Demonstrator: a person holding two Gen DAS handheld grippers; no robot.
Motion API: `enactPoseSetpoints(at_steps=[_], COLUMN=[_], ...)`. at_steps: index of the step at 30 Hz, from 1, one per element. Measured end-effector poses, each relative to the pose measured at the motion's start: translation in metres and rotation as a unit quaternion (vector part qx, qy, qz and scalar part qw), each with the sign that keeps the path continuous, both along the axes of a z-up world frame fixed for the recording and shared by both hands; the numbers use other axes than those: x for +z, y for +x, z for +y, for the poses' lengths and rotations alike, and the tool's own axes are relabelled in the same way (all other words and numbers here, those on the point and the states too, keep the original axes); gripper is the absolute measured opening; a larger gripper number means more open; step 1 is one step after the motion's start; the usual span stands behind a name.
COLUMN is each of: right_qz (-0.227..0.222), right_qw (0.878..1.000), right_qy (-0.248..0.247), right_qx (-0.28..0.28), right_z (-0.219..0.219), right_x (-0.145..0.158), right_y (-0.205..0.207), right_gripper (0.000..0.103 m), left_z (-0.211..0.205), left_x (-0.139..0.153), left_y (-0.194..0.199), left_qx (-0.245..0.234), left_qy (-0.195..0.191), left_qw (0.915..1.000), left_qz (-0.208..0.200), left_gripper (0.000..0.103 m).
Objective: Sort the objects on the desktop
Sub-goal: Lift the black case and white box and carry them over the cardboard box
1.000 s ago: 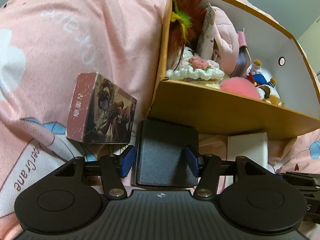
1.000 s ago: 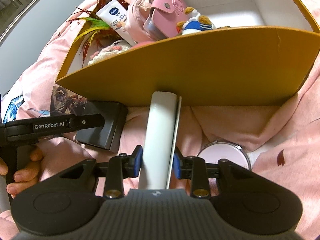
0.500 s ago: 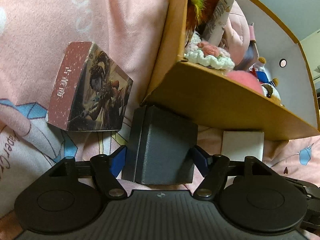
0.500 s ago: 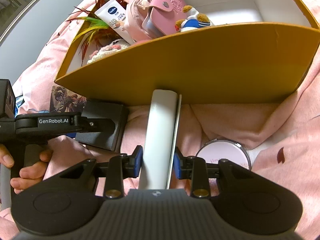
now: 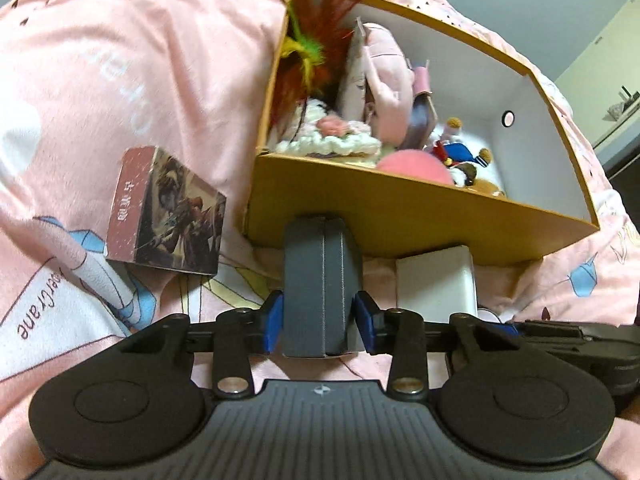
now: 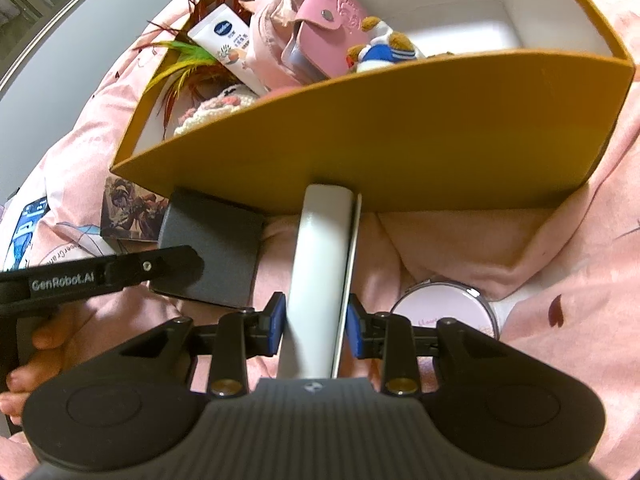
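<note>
A dark grey box [image 5: 320,280] stands on its narrow edge between the blue pads of my left gripper [image 5: 319,322]. The jaws are closing on it, and the pads touch both of its sides. It sits just in front of the orange storage box [image 5: 400,220], which holds feathers, plush toys and a pink pouch. My right gripper [image 6: 316,322] is shut on a white flat case [image 6: 320,264] whose far end reaches the orange box's near wall [image 6: 360,140]. The right wrist view also shows the grey box [image 6: 216,256] at the left.
A printed card box [image 5: 168,212] lies on the pink bedcover left of the orange box. A round pink compact [image 6: 444,312] rests right of my right gripper. A phone [image 6: 28,220] lies far left. A person's hand [image 6: 36,344] holds the left gripper's handle.
The left jaws spread wide around the flat-lying grey box, then closed on it. The box now stands on its narrow edge. The right gripper and white case have not moved.
</note>
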State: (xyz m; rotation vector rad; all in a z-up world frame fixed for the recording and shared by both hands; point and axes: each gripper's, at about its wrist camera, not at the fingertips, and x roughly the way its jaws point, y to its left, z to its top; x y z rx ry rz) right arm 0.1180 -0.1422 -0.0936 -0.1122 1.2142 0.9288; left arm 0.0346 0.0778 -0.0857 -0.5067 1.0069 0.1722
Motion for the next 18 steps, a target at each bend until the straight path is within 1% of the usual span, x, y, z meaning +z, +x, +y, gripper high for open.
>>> enactPoseSetpoints(at_steps=[2,5,8,10,11,14,18], right_qz=[0.003,0.004,0.004,-0.004,-0.007,-0.016,-0.038], right_qw=[1.0,1.0,1.0,1.0,1.0,1.0,0.998], right_qy=[0.0,0.0,0.002,0.002,0.003,0.01,0.017], right_qx=[0.001,0.006,0.007,0.011,0.015,0.025,0.036], right_z=[0.001,0.004,0.002,0.0,-0.001,-0.005,-0.011], right_x=[-0.001,-0.003,-0.001,0.005,0.009,0.022,0.04], right_y=[0.002,0.003,0.002,-0.001,-0.002,-0.007,-0.016], right_gripper=[0.034,0.033,0.033,0.032,0.032,0.031,0.031], left_z=[-0.006,-0.004,-0.007,-0.012,-0.014,-0.021,-0.03], left_x=[-0.002,0.004,0.01,0.016,0.02,0.034,0.053], left_y=[0.008,0.0,-0.004,-0.003,-0.005,-0.008,-0.011], left_qx=[-0.002,0.001,-0.002,-0.01,-0.015,-0.032,-0.051], left_qy=[0.006,0.01,0.021,0.023,0.023,0.024,0.039], left_qw=[1.0,1.0,0.9998,0.9995,0.9994,0.9991,0.9979], left_qz=[0.002,0.001,0.005,0.021,0.02,0.007,-0.002], left_gripper=[0.044,0.043,0.043,0.043,0.043,0.043,0.043])
